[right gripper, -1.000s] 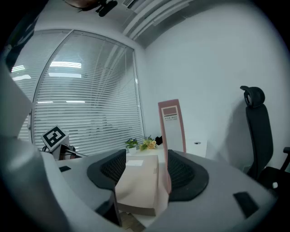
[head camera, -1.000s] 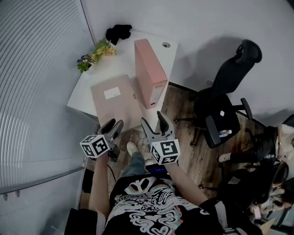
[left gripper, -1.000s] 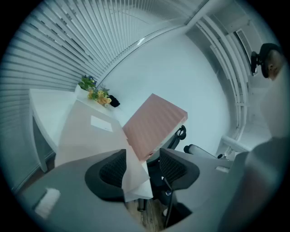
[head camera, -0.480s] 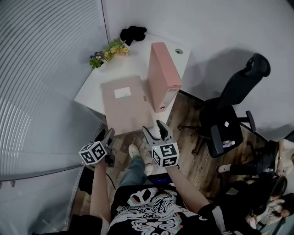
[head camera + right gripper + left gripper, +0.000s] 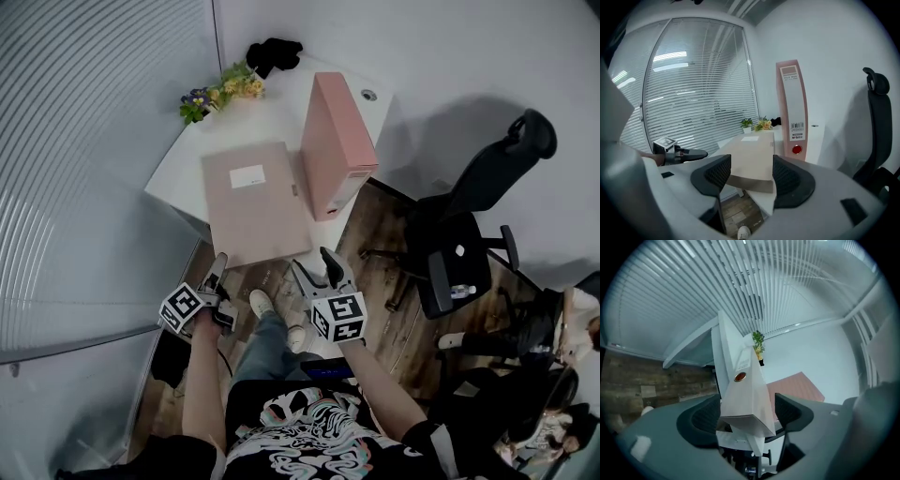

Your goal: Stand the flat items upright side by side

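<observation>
Fingers of right gripper wide, empty; left gripper just opening wider; flat box ahead, untouched.

I see a white surface. The flat file is beige-pink with a white label. The upright file is pink, with a red ring on its spine. The flowers at the far edge are yellow and purple, with green leaves. The cubes on the left gripper and right gripper bear black-and-white squares.
</observation>
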### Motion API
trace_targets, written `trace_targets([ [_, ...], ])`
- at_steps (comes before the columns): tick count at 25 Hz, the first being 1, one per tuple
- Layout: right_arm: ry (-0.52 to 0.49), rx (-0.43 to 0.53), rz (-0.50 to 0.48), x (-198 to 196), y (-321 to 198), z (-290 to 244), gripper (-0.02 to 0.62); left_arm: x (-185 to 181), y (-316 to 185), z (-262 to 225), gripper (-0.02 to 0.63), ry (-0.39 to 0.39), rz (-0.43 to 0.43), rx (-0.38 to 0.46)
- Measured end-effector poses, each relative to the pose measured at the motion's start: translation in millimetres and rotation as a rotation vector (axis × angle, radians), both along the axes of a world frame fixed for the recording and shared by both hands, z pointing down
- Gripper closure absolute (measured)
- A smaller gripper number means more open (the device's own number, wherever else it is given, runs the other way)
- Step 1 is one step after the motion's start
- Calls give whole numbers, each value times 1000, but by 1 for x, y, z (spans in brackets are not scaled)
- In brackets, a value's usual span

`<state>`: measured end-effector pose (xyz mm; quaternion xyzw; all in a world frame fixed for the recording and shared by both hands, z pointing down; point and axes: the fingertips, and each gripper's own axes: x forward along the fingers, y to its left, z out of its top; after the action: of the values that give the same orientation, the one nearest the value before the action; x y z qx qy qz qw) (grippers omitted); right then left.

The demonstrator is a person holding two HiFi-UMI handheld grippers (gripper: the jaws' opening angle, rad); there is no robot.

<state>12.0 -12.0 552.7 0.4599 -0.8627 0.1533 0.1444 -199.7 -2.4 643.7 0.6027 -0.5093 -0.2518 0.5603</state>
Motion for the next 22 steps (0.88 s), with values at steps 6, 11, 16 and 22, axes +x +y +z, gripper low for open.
trace_targets([
  [6, 7, -21, -12, 6, 0, 3, 333, 6, -3, 16, 249, 90, -37, -18],
  [11, 2, -39, -3, 8, -5, 7, 336, 13, -2, 28, 244, 166, -38, -17],
  [16, 2, -49, -11, 8, -7, 12, 336, 14, -7, 24, 277, 208, -46, 38],
  [22, 5, -58, -1, 12, -8, 16, 342, 13, -10, 19, 304, 218, -67, 57],
])
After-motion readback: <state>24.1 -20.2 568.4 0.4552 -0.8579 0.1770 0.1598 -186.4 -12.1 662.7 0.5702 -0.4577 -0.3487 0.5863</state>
